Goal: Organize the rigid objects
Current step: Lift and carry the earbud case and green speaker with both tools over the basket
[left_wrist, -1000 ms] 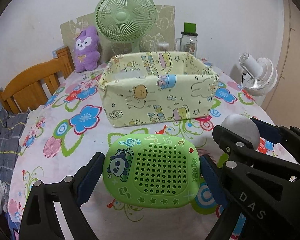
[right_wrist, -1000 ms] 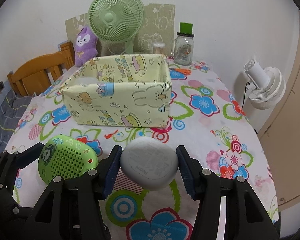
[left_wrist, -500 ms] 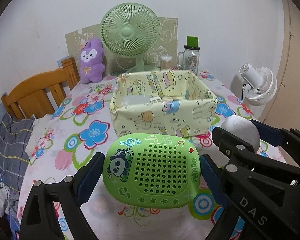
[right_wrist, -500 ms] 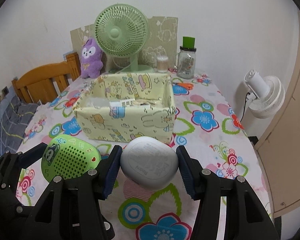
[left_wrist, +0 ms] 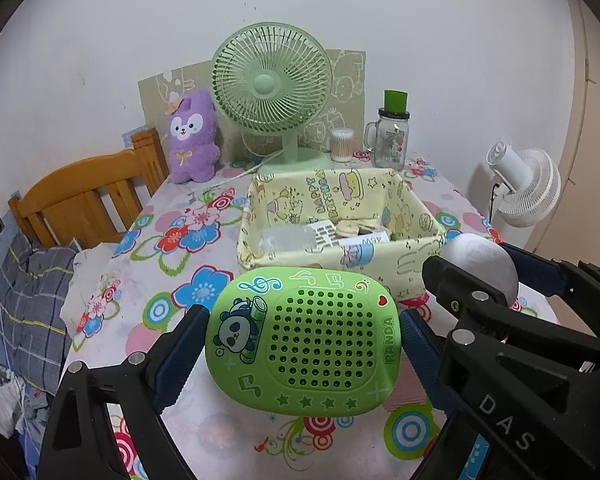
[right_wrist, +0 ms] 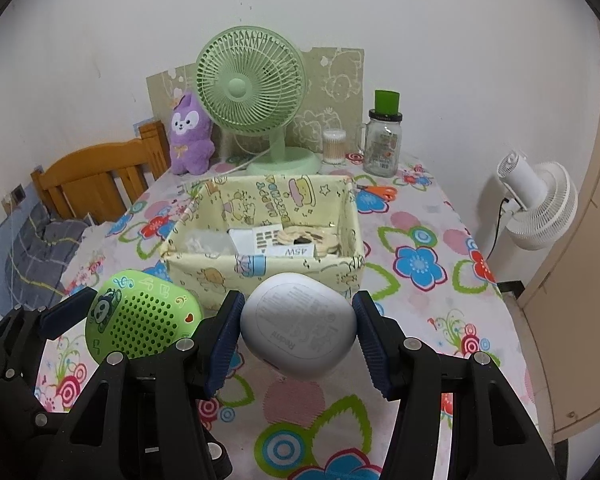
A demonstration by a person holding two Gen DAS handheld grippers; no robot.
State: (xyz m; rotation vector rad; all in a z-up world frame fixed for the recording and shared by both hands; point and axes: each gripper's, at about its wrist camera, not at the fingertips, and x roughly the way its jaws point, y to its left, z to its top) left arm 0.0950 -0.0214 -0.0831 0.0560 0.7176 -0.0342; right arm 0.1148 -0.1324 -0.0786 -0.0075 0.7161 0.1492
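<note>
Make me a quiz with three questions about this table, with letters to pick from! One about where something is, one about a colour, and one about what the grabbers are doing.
1. Where is the purple plush toy?
A. inside the yellow box
B. at the back of the table, left of the green fan
C. on the wooden chair

2. What colour is the panda speaker?
A. green
B. blue
C. orange

3. What is the right gripper doing?
A. hanging open with nothing in it
B. resting inside the box
C. shut on the grey case

Answers:
1. B: the toy stands by the wall beside the green fan, behind the yellow box.
2. A: its shell is bright green, clamped in the left gripper.
3. C: both blue pads press the case's sides, and it is held above the tablecloth, in front of the box.
</note>
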